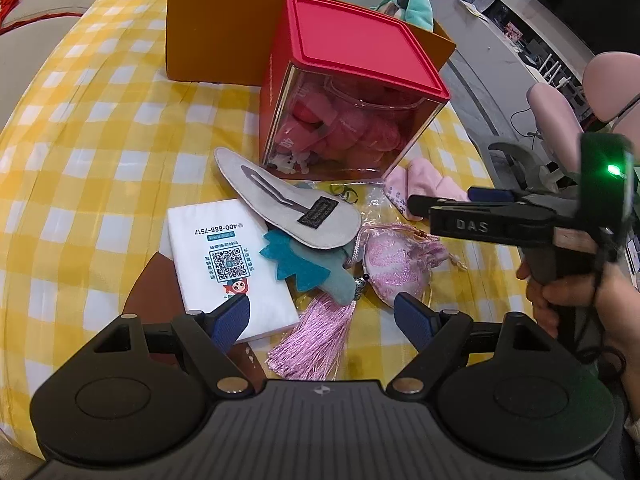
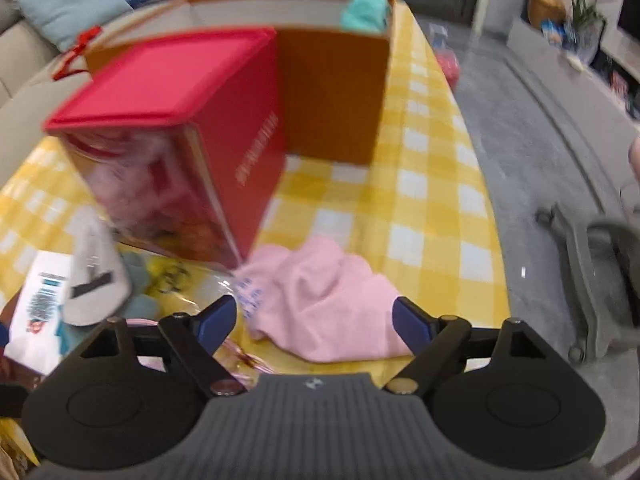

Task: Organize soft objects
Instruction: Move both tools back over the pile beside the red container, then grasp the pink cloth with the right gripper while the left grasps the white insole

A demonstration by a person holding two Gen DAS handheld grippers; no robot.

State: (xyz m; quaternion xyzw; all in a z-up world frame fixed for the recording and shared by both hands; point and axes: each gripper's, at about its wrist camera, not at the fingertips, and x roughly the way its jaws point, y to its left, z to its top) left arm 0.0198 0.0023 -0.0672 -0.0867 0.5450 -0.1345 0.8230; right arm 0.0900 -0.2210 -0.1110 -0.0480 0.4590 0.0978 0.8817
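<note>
In the left wrist view my left gripper [image 1: 322, 320] is open above a pile of small soft things. A pink tassel [image 1: 308, 344] lies between its fingers, with a teal felt piece [image 1: 304, 264] and a pink brocade pouch [image 1: 394, 264] just beyond. A grey felt pouch [image 1: 288, 204] and a white tissue pack [image 1: 230, 264] lie further left. The right gripper [image 1: 440, 202], held by a hand, reaches in over a pink cloth [image 1: 420, 180]. In the blurred right wrist view my right gripper [image 2: 316, 322] is open, with the crumpled pink cloth [image 2: 328, 300] between its pads and no pad pressing on it.
A red-lidded box [image 1: 352, 100] with a clear front stands behind the pile. Behind it is an open orange box [image 1: 224, 28] holding a teal plush [image 1: 414, 4]. The yellow checked tablecloth [image 2: 420, 208] ends at the right, with grey floor and a chair base [image 2: 592, 280] beyond.
</note>
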